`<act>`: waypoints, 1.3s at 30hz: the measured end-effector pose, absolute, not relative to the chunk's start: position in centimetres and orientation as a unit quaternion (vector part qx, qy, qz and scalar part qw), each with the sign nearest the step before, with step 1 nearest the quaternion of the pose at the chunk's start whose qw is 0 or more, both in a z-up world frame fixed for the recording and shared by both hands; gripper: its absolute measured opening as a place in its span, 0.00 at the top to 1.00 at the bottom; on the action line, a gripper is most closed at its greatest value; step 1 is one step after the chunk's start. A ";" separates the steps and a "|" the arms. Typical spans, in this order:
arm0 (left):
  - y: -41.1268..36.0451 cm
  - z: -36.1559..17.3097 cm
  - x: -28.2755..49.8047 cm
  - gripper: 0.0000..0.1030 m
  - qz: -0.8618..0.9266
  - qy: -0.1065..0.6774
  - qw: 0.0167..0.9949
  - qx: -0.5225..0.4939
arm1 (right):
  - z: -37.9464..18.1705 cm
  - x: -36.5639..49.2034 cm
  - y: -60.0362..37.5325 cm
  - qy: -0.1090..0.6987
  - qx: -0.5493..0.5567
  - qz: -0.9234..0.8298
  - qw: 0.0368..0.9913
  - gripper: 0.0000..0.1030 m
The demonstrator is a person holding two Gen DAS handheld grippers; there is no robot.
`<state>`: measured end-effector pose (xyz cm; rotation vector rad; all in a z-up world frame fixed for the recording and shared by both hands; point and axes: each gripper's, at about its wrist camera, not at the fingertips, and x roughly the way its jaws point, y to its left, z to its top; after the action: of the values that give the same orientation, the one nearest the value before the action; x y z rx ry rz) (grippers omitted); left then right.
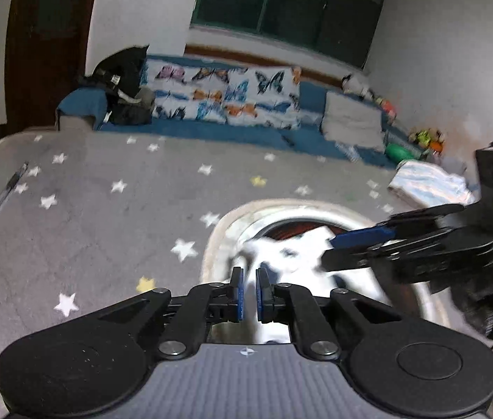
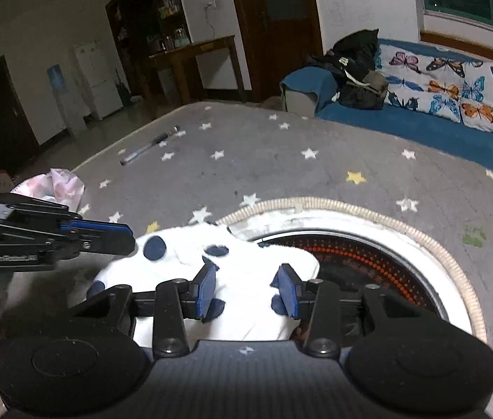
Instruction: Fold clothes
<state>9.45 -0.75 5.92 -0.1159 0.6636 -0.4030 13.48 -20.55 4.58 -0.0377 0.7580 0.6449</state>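
White spotted cloth [image 2: 246, 279]: left gripper [image 1: 249, 295] pinched nearly closed, right gripper [image 2: 248, 288] spread; lift edge toward 12 o'clock evenly.

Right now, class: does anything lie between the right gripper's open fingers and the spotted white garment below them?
Nothing visible does. The right gripper hangs with its jaws apart directly over the spotted white garment, bare cloth showing between them. The left gripper sits off at the cloth's left edge.

I see the garment [image 2: 246, 272] lying half over the round heater [image 2: 379, 265] on the bench [image 2: 281, 167], pen [image 2: 148, 146] far left, sofa [image 2: 421, 122] behind.
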 end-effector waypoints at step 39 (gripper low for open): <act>-3.1 3.7 -0.2 0.91 -0.238 0.344 0.908 -0.007 | 5.3 -1.2 -21.0 0.359 -0.056 0.360 0.859 0.62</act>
<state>-0.24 -3.13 3.71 -0.0146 0.7106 -0.4914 -1.21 -20.99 5.33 -0.1166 0.7543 0.7558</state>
